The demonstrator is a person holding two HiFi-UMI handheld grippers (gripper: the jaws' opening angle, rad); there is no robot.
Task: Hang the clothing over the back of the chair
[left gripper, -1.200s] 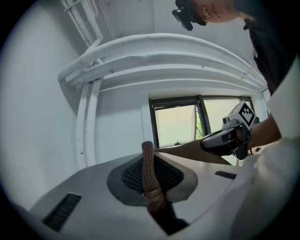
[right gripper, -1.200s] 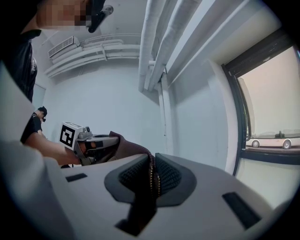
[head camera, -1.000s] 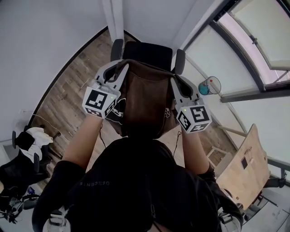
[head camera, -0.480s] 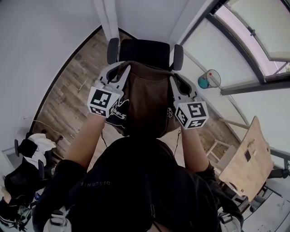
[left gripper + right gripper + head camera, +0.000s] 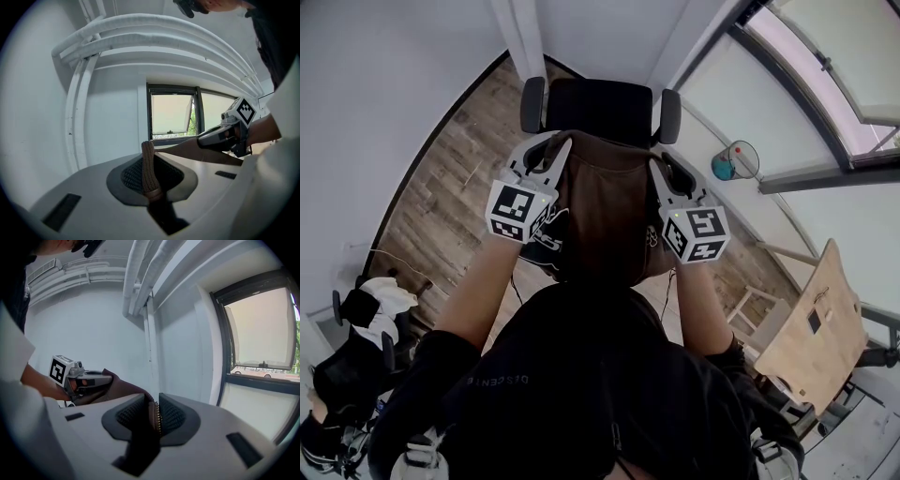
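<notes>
A brown jacket [image 5: 605,206] hangs spread between my two grippers, above the black chair [image 5: 600,98] whose backrest and armrests show beyond it. My left gripper [image 5: 546,150] is shut on a ribbed hem of the jacket [image 5: 148,161], which stands pinched between its pads. On the jacket's right side, my right gripper [image 5: 667,169] has its jaws opening, with the zipper edge [image 5: 156,416] still between the pads and touching both. Each gripper shows in the other's view: the right gripper [image 5: 229,131] and the left gripper [image 5: 89,379], with the jacket [image 5: 124,389] stretched across.
The chair stands on a wood floor [image 5: 450,197] close to a white wall and pipes [image 5: 511,37]. A window wall [image 5: 825,84] runs on the right, with a teal object [image 5: 724,178] at its foot. A wooden board [image 5: 811,347] leans at right. Another chair with clothes [image 5: 356,319] stands at lower left.
Both grippers have sunk a little with the jacket, closer to the chair's back. The jacket stays spread between them.
</notes>
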